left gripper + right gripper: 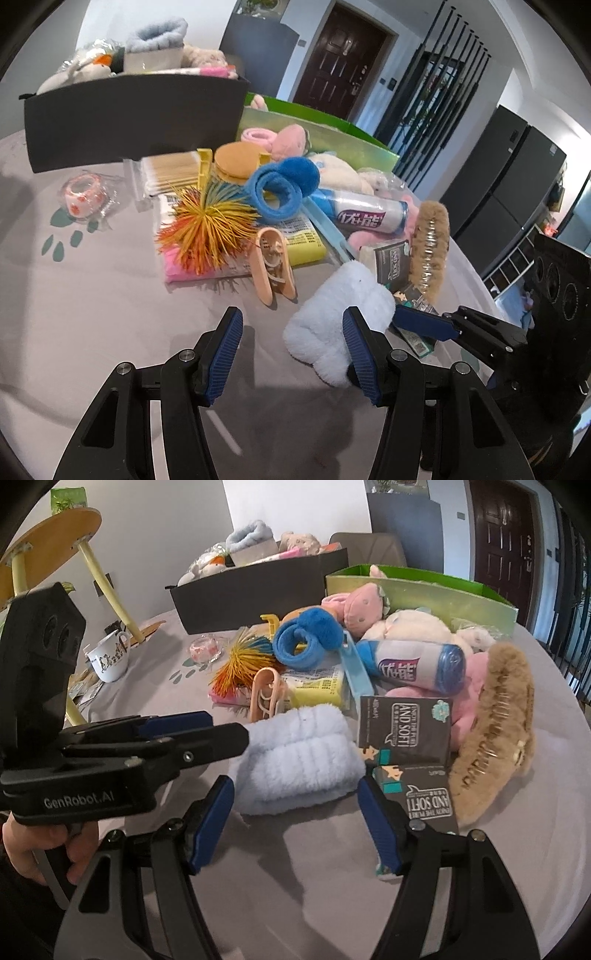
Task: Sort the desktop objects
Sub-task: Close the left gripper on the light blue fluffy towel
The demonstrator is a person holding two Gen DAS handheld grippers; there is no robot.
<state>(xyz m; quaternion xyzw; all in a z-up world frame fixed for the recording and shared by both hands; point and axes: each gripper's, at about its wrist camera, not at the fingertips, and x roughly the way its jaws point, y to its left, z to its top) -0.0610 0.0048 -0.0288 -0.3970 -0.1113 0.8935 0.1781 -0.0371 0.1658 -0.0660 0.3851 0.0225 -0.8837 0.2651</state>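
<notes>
A pale blue fluffy cloth (295, 760) lies folded on the grey table at the near edge of a heap of objects. My right gripper (295, 823) stands open just short of the cloth, one finger towards each side of it, with no pad touching. My left gripper (293, 354) is open too. The cloth (332, 321) lies by its right finger, and bare table shows between the pads. In the right wrist view the left gripper (225, 734) comes in from the left, its tips at the cloth's left edge. A pad (424, 326) of my right gripper shows past the cloth.
Behind the cloth lie black tissue packets (404, 723), a brown furry hair clip (491, 731), a peach clip (273, 266), a spiky ball (207, 229), a blue fuzzy band (280, 188) and a bag roll (413, 664). A black box (136, 118) and a green box (443, 594) hold plush toys. A mug (109, 661) stands far left.
</notes>
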